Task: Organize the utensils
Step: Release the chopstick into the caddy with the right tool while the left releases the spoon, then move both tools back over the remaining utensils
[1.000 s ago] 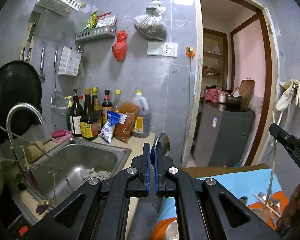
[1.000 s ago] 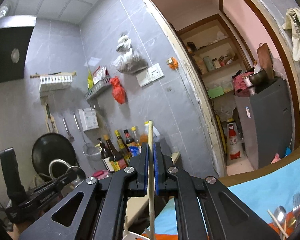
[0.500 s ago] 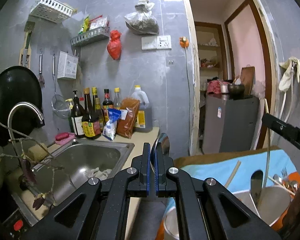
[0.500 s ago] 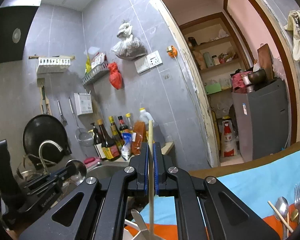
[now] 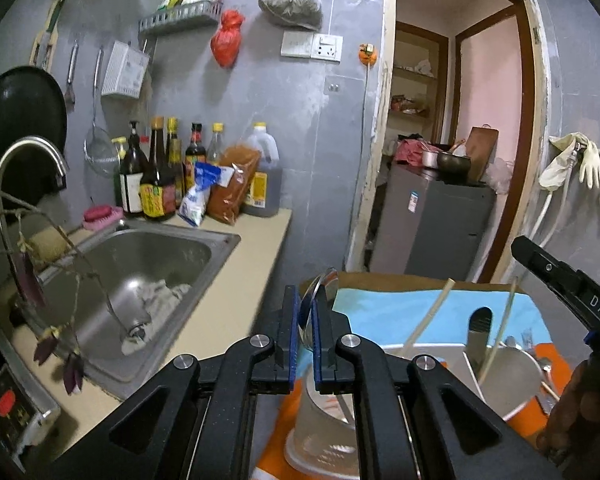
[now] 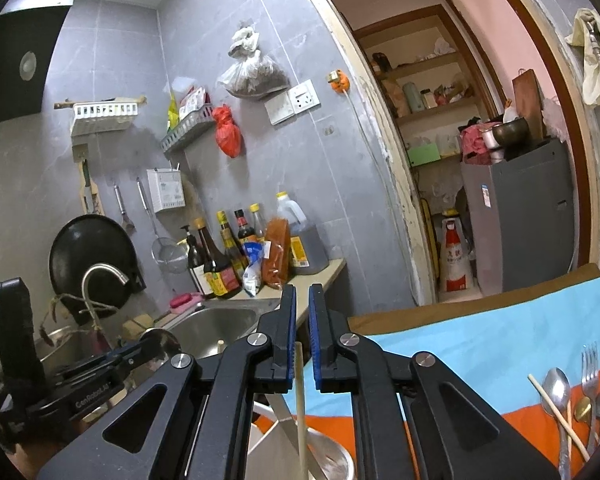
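Right gripper [image 6: 302, 312]: jaws have just been opening and now stand slightly apart; the chopstick [image 6: 300, 392] has slipped down from between the pads and stands in the steel cup [image 6: 332, 460] beneath, no longer reaching above the fingertips as it did a second ago. Release looks done.

Left gripper [image 5: 305, 316]: jaws also just easing apart, the spoon [image 5: 320, 292] between the blue pads, bowl up, handle pointing into the clear cup [image 5: 320, 432] below. Grip loosening; hard to say if it is free yet.

More cutlery [image 6: 576, 396] waits on the cloth [image 6: 480, 344].
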`<state>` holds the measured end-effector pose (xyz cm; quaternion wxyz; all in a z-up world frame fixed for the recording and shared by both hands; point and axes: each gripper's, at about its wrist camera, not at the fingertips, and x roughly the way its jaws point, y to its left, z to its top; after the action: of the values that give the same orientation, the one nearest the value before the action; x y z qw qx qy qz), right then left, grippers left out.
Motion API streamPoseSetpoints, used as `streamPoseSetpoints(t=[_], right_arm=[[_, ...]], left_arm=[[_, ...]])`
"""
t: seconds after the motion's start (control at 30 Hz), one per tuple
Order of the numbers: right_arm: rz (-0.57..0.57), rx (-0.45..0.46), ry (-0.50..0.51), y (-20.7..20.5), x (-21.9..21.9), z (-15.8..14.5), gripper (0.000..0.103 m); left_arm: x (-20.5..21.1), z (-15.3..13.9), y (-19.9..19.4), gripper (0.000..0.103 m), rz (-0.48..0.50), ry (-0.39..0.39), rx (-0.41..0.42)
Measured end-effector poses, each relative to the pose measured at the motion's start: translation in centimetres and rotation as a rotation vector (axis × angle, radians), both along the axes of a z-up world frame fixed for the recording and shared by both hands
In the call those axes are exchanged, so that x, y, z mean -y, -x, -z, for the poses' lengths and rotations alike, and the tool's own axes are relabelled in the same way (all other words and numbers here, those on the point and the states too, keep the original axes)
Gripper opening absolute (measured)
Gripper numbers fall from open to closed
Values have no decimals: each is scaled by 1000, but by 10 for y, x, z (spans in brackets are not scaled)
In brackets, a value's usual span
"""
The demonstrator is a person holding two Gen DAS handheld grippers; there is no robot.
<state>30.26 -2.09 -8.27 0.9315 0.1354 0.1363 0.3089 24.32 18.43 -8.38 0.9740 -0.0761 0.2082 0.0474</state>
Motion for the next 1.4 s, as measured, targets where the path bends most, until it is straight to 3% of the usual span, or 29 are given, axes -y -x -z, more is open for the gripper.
streamPoseSetpoints(t=[0.1, 0.13, 0.17, 0.3, 0.37, 0.4, 0.47, 0.6, 0.67, 0.83, 1.03, 1.27, 1.4], right_arm=[[6, -9, -2, 4, 7, -7, 17], [8, -13, -6, 6, 10, -9, 27], [6, -15, -16, 7, 14, -12, 30], [21, 3, -14, 15, 33, -26, 42], [33, 6, -18, 18, 43, -32, 57], [45, 12, -25, 21, 52, -37, 59], [69, 24, -29, 26, 67, -46, 73], [133, 62, -22, 36, 98, -62, 88], [161, 78, -4, 41, 118, -70, 101], [219, 92, 29, 49, 162, -80, 103], [276, 70, 81, 53, 211, -75, 103], [324, 21, 122, 47, 267, -48, 103], [348, -22, 164, 38, 286, -26, 103]], left_arm=[[4, -6, 6, 16, 20, 34, 8], [5, -9, 8, 24, 24, 44, 16], [7, -14, 12, 31, 28, 56, 34], [18, -33, 17, 35, 41, 66, 68], [26, -43, 19, 39, 54, 70, 78], [30, -47, 20, 43, 59, 72, 86], [41, -58, 24, 57, 71, 81, 115], [63, -77, 27, 73, 92, 116, 169], [81, -85, 27, 83, 100, 119, 195], [127, -99, 25, 96, 125, 76, 222], [183, -94, 20, 97, 178, 39, 203], [240, -63, 7, 97, 216, 23, 123], [266, -35, -7, 97, 254, 51, 15]])
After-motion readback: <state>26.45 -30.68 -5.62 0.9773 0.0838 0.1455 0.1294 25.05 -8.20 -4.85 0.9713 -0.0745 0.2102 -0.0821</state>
